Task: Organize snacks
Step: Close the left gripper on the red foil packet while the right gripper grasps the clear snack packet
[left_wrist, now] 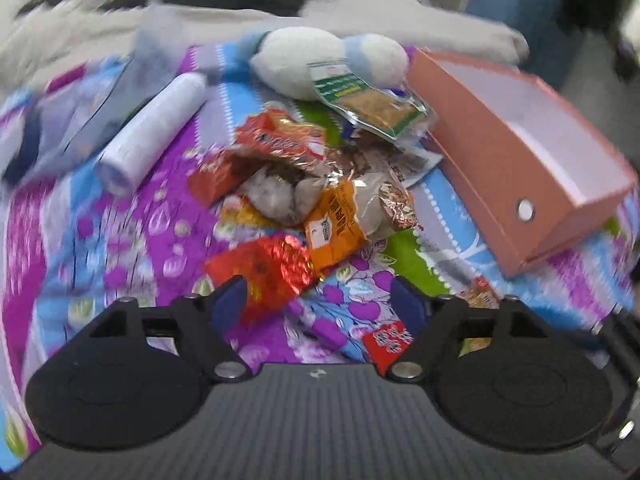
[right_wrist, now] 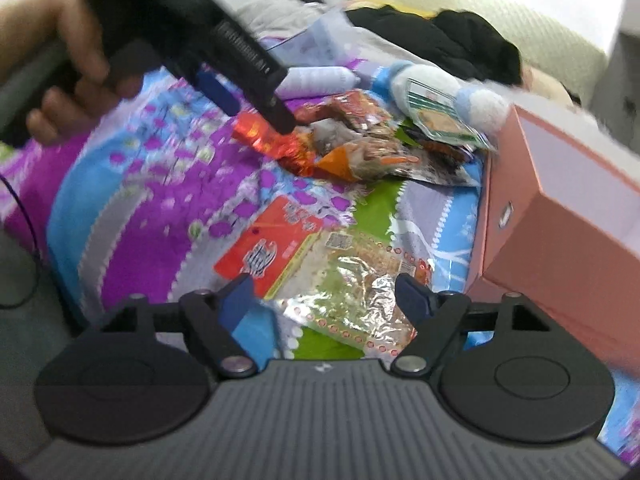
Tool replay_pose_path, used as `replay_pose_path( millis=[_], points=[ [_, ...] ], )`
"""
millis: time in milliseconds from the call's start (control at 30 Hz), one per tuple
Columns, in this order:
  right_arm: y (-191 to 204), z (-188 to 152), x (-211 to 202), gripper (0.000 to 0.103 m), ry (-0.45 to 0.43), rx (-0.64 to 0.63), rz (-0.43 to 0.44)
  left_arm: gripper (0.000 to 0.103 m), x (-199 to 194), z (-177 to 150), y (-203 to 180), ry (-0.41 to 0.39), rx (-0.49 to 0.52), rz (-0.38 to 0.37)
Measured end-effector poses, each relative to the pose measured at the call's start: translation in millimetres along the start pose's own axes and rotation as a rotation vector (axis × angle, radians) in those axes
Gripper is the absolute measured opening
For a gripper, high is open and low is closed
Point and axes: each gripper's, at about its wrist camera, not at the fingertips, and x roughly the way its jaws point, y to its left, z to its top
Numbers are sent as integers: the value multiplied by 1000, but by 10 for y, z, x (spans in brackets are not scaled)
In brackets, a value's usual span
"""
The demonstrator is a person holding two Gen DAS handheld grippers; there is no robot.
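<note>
Left wrist view: snack pile (left_wrist: 304, 184) sits mid-frame on the quilt (left_wrist: 132, 232), crinkled foil and plastic packets heaped loosely. A red packet (left_wrist: 268, 276) at the pile's near edge lies just ahead of my left gripper (left_wrist: 320, 302), whose jaws stand wide apart with nothing between the pads. The pink box (left_wrist: 532, 168), open-topped and seemingly empty, lies just right of the pile.

Right wrist view: my right gripper (right_wrist: 324, 300) is also wide open and empty, hovering above a flat red-and-clear packet (right_wrist: 304, 256) that lies apart from the heap, near the box.

Step in hand, as I judge it: pick packets one at a time and drop them in the box. The foil is slippery and springy, so I'd pinch a sealed edge or a corner, not the puffed middle, and take outliers first so the heap doesn't scatter. The two grippers work close; I'd keep them to separate packets.

Surface is soft bedding with a loud purple, blue and green print, so packets sink and tilt. A white bottle (left_wrist: 152, 132) and a plush toy (left_wrist: 320, 60) lie behind the pile. Grey and black clothes are bunched further back. Both views are motion-blurred.
</note>
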Motion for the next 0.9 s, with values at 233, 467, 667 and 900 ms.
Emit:
replay_pose_path(
  millis=[233,467,667,900],
  points=[
    [-333,-29,250,86,15,269,-39,85,296,154,-173,38,258,61],
    [-468,-76,418,87,29,362,-55,85,502,136,-192,50,404,105],
    [-530,-103,559,89,60,398,-46,85,707,153,-170,89,449,94],
    [-492,-85,640,91,63,355,-54,81,921,117,-71,127,415,80]
  ],
)
